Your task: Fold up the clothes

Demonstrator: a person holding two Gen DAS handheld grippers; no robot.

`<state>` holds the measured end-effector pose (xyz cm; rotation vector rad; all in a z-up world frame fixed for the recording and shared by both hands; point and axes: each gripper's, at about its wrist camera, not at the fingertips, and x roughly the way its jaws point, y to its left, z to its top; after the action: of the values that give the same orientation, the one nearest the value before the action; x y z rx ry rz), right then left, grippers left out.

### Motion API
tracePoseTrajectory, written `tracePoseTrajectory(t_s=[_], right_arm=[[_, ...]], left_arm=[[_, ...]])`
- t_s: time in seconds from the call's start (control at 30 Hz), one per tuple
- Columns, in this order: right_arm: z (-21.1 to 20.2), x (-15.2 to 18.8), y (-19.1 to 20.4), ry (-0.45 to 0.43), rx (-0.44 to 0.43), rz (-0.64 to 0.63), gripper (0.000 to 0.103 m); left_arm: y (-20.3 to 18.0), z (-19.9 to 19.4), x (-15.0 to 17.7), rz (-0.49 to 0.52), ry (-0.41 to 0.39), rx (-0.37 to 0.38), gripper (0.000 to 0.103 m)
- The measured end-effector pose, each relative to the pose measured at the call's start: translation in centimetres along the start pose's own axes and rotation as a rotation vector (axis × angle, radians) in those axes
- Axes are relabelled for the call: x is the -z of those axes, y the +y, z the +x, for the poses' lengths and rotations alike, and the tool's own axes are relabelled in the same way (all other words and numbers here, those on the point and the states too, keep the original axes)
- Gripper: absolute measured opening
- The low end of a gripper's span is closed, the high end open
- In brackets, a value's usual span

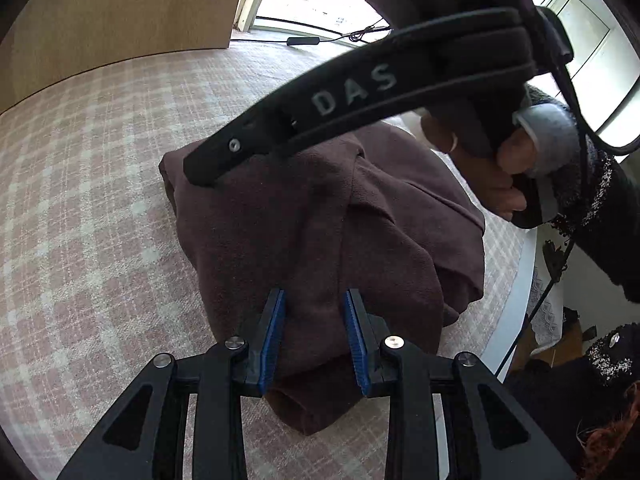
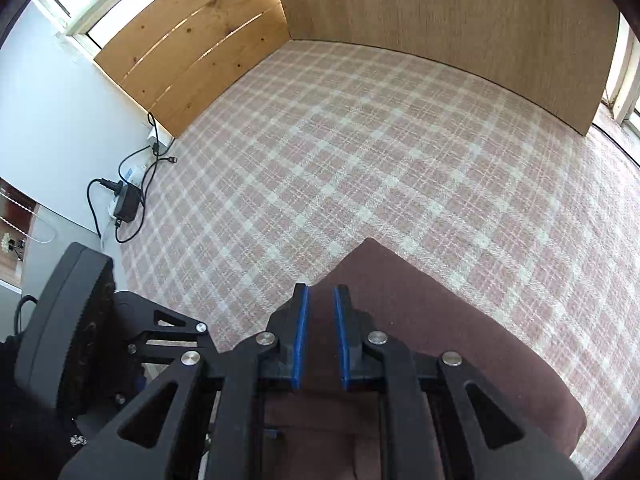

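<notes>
A maroon fleece garment (image 1: 320,220) lies bunched on the pink plaid bed cover (image 1: 100,200). My left gripper (image 1: 316,294) is over the garment's near end, its blue pads shut on a thick fold of the fabric. My right gripper (image 1: 200,172), held by a person's hand (image 1: 508,176), reaches across to the garment's far left corner. In the right wrist view the right gripper (image 2: 320,292) has its pads close together with the maroon fabric (image 2: 420,340) pinched between them. The garment's pointed corner (image 2: 368,246) sticks out just past the tips.
Wooden boards (image 2: 440,12) stand along the far side of the plaid cover (image 2: 360,140). A power adapter with cables (image 2: 126,200) lies by the white wall at the left. The bed's edge (image 1: 516,280) runs down the right of the left wrist view, with clutter beyond it.
</notes>
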<state>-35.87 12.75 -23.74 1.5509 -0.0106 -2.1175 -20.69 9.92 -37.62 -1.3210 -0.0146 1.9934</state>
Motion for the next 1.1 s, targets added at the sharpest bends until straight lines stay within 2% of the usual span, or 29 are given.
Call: tracePoseTrajectory(t_s=[0.03, 0.07, 0.13, 0.27, 0.33, 0.4, 0.47, 0.53, 0.6, 0.67, 0.7, 0.73, 0.77, 0.83, 0.9, 0.97, 1.1], right_arm=[[1.9, 0.1, -0.3, 0.021, 0.027, -0.015, 0.008], [2.3, 0.2, -0.8, -0.008, 0.006, -0.001, 0.007], [1.6, 0.1, -1.7, -0.004, -0.037, 0.07, 0.006], [-4.2, 3.1, -2.2, -0.099, 0.008, 0.107, 0.01], [-7.0, 5.8, -2.0, -0.13, 0.054, 0.107, 0.01], [-8.1, 9.0, -2.6, -0.124, 0.096, 0.144, 0.01], [-8.3, 11.9, -3.8, -0.118, 0.129, 0.19, 0.015], [-6.4, 14.5, -5.6, -0.052, 0.109, 0.262, 0.025], [-6.3, 16.1, -6.3, -0.064, 0.078, 0.271, 0.025], [-8.6, 17.1, -6.9, -0.061, 0.07, 0.316, 0.025], [-9.9, 17.5, -7.3, -0.088, 0.098, 0.337, 0.025], [-11.2, 18.0, -7.7, -0.123, 0.133, 0.358, 0.035], [-12.5, 18.4, -8.1, -0.158, 0.169, 0.379, 0.056], [-14.6, 19.3, -9.2, -0.231, 0.223, 0.422, 0.075], [-14.2, 20.1, -11.0, -0.244, 0.197, 0.493, 0.076], [-13.0, 20.4, -12.1, -0.225, 0.166, 0.527, 0.076], [-10.8, 20.9, -13.5, -0.189, 0.122, 0.557, 0.076]], left_arm=[[0.0, 0.2, 0.1, 0.004, -0.006, -0.008, 0.03], [-0.1, 0.4, 0.3, 0.013, -0.014, -0.011, 0.03], [0.1, 0.0, 0.4, -0.011, -0.014, 0.003, 0.03], [-0.2, -2.3, 0.1, -0.059, -0.016, 0.0, 0.028], [-1.4, -3.6, -0.5, -0.033, -0.046, -0.035, 0.028], [-3.1, -3.6, -1.3, 0.023, -0.051, -0.056, 0.028], [-4.5, -2.0, -2.1, 0.063, -0.027, -0.047, 0.028], [-4.9, 1.1, -1.6, 0.088, 0.051, -0.023, 0.032], [-5.0, 2.6, -0.7, 0.124, 0.066, -0.067, 0.03], [-5.4, 1.5, -1.1, 0.117, 0.1, -0.061, 0.03], [-5.3, 0.4, -1.4, 0.104, 0.092, -0.061, 0.03], [-5.1, -0.9, -1.7, 0.097, 0.06, -0.082, 0.033], [-4.6, -2.2, -2.0, 0.082, 0.029, -0.12, 0.036], [-2.5, -3.7, -2.6, 0.006, -0.012, -0.169, 0.047], [0.4, -3.9, -2.7, -0.13, -0.018, -0.165, 0.047], [2.2, -2.6, -2.9, -0.231, -0.001, -0.145, 0.047], [3.0, 0.7, -2.7, -0.254, 0.072, -0.152, 0.047]])
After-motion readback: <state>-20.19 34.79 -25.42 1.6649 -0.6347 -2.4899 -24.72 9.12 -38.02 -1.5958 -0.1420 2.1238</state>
